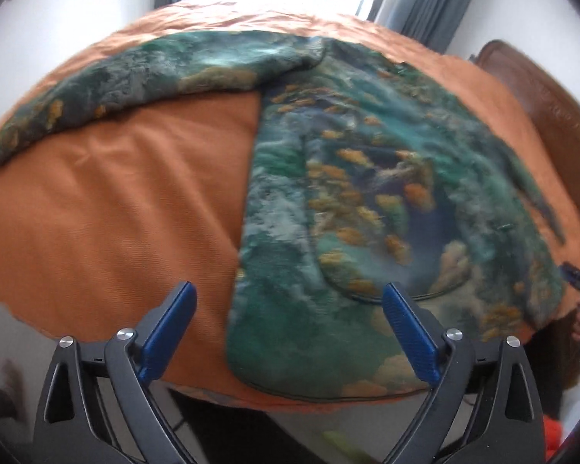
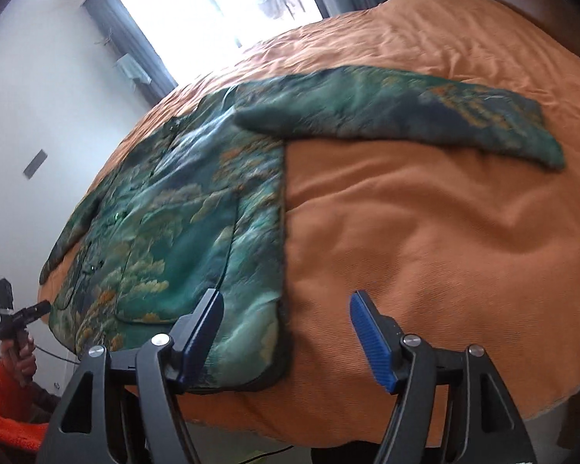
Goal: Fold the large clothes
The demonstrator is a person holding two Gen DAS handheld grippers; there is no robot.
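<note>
Jacket [image 1: 348, 201] lies flat on the orange bedspread [image 1: 116, 201], sleeves out. Both left tongs [image 1: 290, 305] and right tongs [image 2: 286, 313] gape wide over its near hem, holding nothing. Grab too deep and the bedspread might come up too. The far sleeve in the right view is mostly cut off.

A big bed [image 1: 108, 208] fills both views, and an orange cover [image 2: 425, 232] with soft wrinkles is spread over all of it. One thing lies right on the cover: a green jacket [image 1: 348, 193] with yellow and white cloud and tree pictures, spread out flat with its bottom edge near the front side of the bed. One sleeve [image 2: 406, 116] sticks straight out to the side across the orange cover, and a dark brown wooden headboard [image 1: 553, 116] stands at one end of the bed.
</note>
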